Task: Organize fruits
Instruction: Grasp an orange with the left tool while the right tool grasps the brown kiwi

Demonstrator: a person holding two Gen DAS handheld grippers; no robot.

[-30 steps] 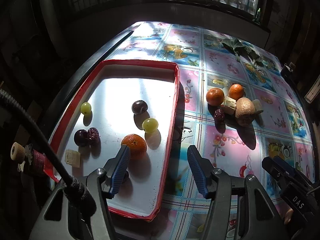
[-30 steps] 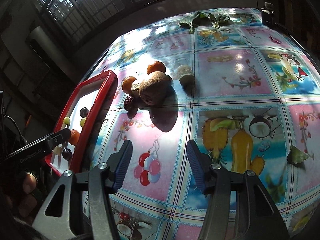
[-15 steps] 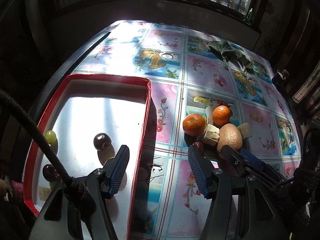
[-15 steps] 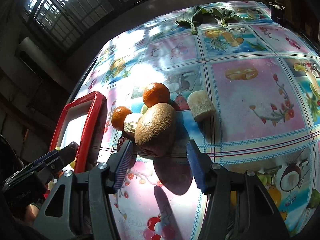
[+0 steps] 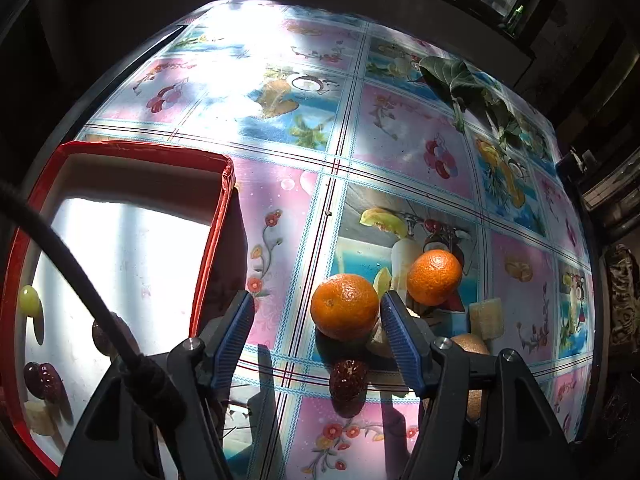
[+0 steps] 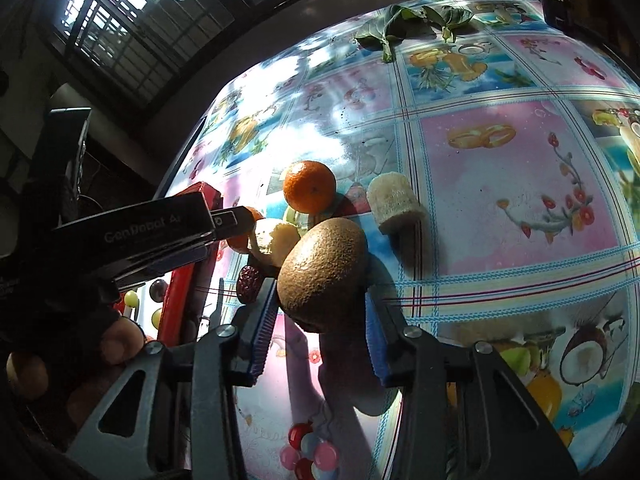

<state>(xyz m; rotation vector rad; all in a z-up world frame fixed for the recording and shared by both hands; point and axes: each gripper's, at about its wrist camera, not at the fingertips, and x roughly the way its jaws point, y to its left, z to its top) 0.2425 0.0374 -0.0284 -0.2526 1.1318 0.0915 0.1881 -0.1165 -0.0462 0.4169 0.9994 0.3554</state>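
Right gripper (image 6: 320, 336): jaws closing around the kiwi (image 6: 323, 274). The brown fruit is sitting between the two blue pads; the left pad looks to be at its lower side, the right pad is standing just beside it, and I cannot tell if either is pressing yet. Just left of the left finger a dark red date (image 6: 250, 283) is lying on the tablecloth (image 6: 520, 200). Beyond the kiwi, a pale banana piece (image 6: 280, 238) is sitting up-left of it, and a cut sponge-like chunk (image 6: 394, 204) is standing up-right. Farther out, one mandarin (image 6: 309, 187) is resting on the cloth. At the far edge, green leaves (image 6: 400, 26) are lying.

Left gripper (image 5: 318, 344): jaws opening, nothing clamped. The near mandarin (image 5: 345, 306) is sitting inside the gap, close against the right finger, clear of the left finger. The date is lying nearer than this mandarin, low in the gap. The second mandarin is sitting beyond the right fingertip.

Left of the left finger, the red tray (image 5: 218, 216) is holding a green grape (image 5: 30, 300), a dark plum (image 5: 102, 332), dark fruits (image 5: 42, 376) and a banana slice (image 5: 38, 418).

In the right view, the left gripper's black body is reaching in from the left, hiding part of the near mandarin.
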